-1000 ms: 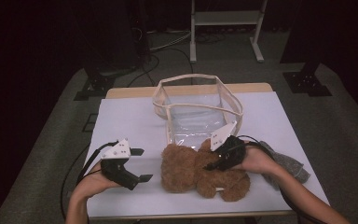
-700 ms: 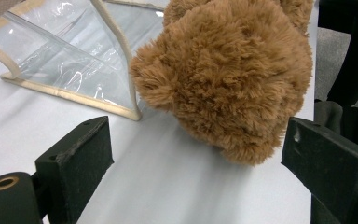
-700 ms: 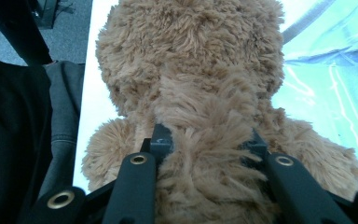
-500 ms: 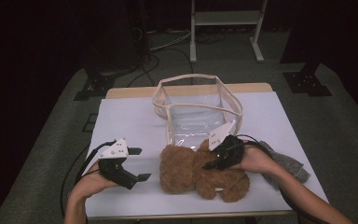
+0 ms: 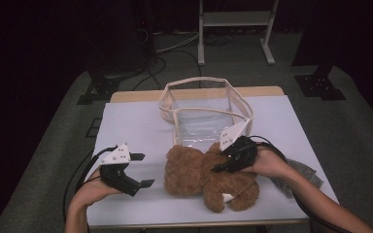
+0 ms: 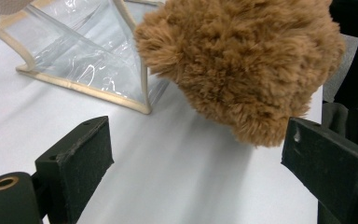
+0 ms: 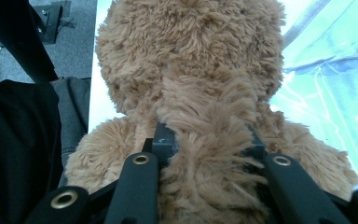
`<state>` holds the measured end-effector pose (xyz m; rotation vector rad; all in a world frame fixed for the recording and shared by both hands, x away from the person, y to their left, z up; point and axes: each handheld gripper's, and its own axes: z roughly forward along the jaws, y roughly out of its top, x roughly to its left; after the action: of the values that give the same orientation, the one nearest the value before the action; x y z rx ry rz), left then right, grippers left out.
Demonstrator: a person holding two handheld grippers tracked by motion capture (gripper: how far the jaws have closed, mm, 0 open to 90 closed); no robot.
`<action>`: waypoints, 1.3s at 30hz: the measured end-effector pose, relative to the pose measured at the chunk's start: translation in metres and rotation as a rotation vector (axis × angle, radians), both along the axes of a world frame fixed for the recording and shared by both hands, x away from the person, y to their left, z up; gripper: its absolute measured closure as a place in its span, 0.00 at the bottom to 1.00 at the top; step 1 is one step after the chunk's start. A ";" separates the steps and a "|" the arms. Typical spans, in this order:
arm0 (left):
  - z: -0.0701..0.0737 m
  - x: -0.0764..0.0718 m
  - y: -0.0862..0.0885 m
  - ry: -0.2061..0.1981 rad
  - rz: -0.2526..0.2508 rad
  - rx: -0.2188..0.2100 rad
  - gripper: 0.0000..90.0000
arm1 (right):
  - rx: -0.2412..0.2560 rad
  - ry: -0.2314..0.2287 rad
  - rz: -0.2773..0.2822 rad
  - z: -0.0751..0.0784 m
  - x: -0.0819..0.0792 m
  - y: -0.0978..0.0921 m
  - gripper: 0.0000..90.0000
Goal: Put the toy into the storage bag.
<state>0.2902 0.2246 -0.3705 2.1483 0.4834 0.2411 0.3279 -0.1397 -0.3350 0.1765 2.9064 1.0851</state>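
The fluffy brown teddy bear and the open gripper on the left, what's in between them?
Nothing: just bare white table between the left gripper and the fluffy brown teddy bear, seen in the left gripper view and the high view.

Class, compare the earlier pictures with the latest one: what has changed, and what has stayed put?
Little changed. The left tongs eased slightly toward the teddy bear, jaws open. The right tongs stay clamped on the bear; the clear bag and grey cloth have not moved.

The white table (image 5: 141, 121) carries a brown teddy bear (image 5: 199, 174), a clear bag (image 5: 206, 114) and a grey cloth (image 5: 301, 172).
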 end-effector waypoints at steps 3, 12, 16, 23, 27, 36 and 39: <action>0.000 0.000 0.001 0.000 0.004 -0.002 0.08 | -0.004 0.005 0.005 0.000 0.000 0.001 0.76; 0.001 -0.001 0.004 -0.004 0.011 0.000 0.08 | -0.066 0.045 -0.007 -0.017 0.003 0.010 0.69; 0.001 0.000 0.004 -0.003 0.008 0.010 0.08 | -0.059 0.078 0.005 -0.022 0.004 0.011 0.54; 0.000 -0.001 0.004 -0.003 0.004 0.009 0.08 | -0.079 0.072 0.010 -0.030 0.005 0.015 0.31; 0.000 -0.001 0.003 0.001 0.004 0.009 0.08 | -0.078 0.092 0.029 -0.034 0.005 0.014 0.28; 0.000 -0.001 0.002 -0.001 -0.002 0.015 0.08 | -0.129 0.052 0.057 -0.043 0.004 0.017 0.40; 0.000 -0.001 0.002 -0.004 -0.005 0.021 0.08 | -0.138 0.029 0.030 -0.042 0.003 0.018 0.53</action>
<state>0.2891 0.2270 -0.3707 2.1687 0.4755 0.2486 0.3306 -0.1213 -0.3774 0.1465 3.0050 0.8879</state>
